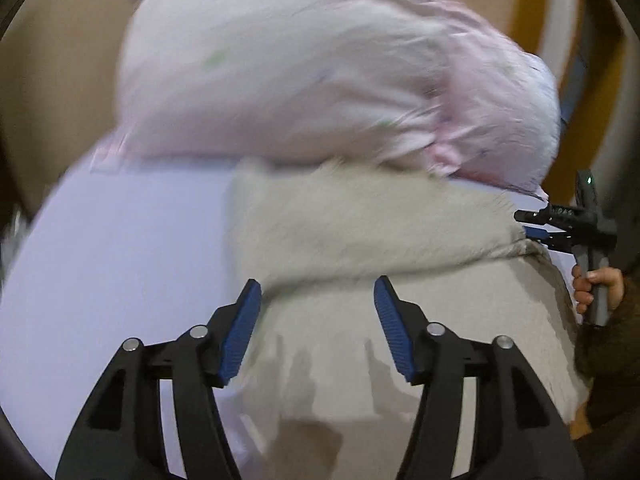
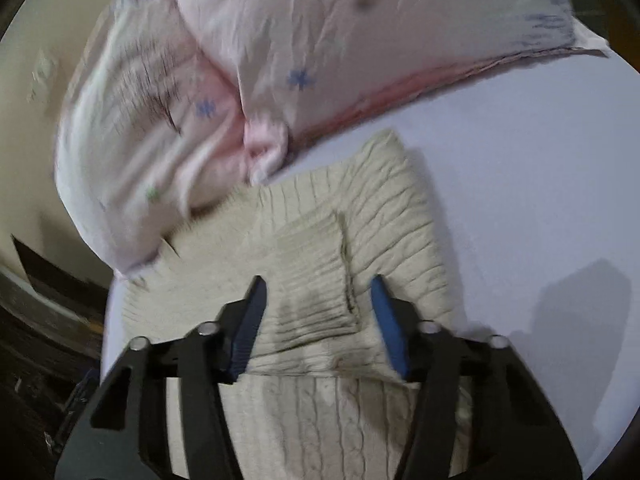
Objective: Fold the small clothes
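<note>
A cream cable-knit sweater point(image 2: 352, 248) lies on a pale lilac sheet point(image 2: 540, 184), with a sleeve or flap folded over its body. It also shows in the left wrist view point(image 1: 360, 232), blurred. My left gripper point(image 1: 318, 328) is open and empty, just above the sweater's near part. My right gripper point(image 2: 318, 328) is open and empty over the folded flap. In the left wrist view the right gripper point(image 1: 532, 226) shows at the sweater's far right edge, held by a hand point(image 1: 592, 284).
A large pink-white pillow with blue flower prints point(image 2: 248, 60) lies behind the sweater, touching its far edge; it also shows in the left wrist view point(image 1: 312, 68). A beige wall point(image 1: 52, 60) is behind. Bare sheet point(image 1: 112, 248) lies left of the sweater.
</note>
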### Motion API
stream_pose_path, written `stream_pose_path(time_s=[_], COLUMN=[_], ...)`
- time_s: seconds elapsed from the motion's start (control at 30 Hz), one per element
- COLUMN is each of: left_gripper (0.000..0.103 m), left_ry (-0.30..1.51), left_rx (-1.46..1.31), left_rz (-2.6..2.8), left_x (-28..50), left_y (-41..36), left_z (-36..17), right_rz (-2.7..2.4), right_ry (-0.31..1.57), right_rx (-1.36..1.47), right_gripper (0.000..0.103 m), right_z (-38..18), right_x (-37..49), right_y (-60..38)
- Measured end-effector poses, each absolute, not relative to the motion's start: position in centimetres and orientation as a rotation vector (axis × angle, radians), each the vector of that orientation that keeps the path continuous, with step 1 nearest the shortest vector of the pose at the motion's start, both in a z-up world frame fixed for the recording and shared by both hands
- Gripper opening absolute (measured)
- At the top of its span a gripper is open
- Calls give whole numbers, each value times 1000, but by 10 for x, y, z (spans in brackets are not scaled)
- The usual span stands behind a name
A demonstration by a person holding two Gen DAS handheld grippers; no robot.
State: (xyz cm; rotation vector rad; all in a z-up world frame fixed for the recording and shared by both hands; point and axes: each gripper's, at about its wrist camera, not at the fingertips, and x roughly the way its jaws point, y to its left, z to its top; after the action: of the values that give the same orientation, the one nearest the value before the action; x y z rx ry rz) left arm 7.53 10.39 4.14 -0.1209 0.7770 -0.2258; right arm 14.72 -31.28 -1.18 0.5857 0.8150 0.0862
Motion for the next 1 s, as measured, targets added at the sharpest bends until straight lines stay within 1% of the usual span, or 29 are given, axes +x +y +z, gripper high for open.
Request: stream_pose_path(time_s=[0.03,0.07,0.17,0.23,0.27,0.3,0.33,0.37,0.4,0.43,0.5,0.53,0.57,0.6,0.63,0.67,0.7,0.73,0.8,1.0], left_gripper=[60,60,66,71,72,72,72,72,72,72,72,72,70,62,52,49,40,30,24,23], left_ry=[795,817,838,847,858,866,875,884,886,876,870,866,859,857,859,855,846,842,836,858], left_rx=[-150,-195,-276,-325,-342,-345,-342,-343,-350,-353,-373,-387,-407,-422,-446,-483,-513,-527,-580,-659], left_rz=[-224,-229,-264,-318,-343,-350,-351,-354,-360,-364,-383,-400,-423,-439,-466,-499,-523,-537,-595,-666], left_x=[70,62,45,38,37,32,30,27,24,19,11,8,1,-2,-6,-12,-18,-24,-39,-73], left_y=[113,123,133,136,134,135,135,135,136,137,139,140,141,141,142,143,145,146,147,141], left_z=[37,29,16,9,5,2,-2,-5,-7,-7,-7,-8,-10,-12,-15,-20,-24,-27,-31,-42], right_rz=[88,83,17,-46,-63,-57,-56,-53,-58,-76,-76,-71,-58,-36,-5,45,74,132,199,344], right_ry=[841,822,693,650,666,691,719,730,738,741,764,781,807,832,852,854,864,875,882,908], right_rx=[559,528,563,577,568,575,585,585,575,558,553,561,580,606,634,656,662,674,677,671], right_gripper=[15,10,8,9,14,24,30,51,68,70,69,66,56,43,39,36,34,34,34,33], right_z=[-17,-17,1,10,12,12,10,11,11,8,-2,-6,-15,-22,-29,-34,-36,-41,-47,-58], right_x=[152,153,139,129,126,122,113,105,94,75,49,37,24,13,3,-14,-23,-38,-58,-111], right_y=[-307,-301,-318,-332,-335,-338,-340,-340,-340,-341,-342,-343,-344,-343,-342,-339,-335,-328,-317,-300])
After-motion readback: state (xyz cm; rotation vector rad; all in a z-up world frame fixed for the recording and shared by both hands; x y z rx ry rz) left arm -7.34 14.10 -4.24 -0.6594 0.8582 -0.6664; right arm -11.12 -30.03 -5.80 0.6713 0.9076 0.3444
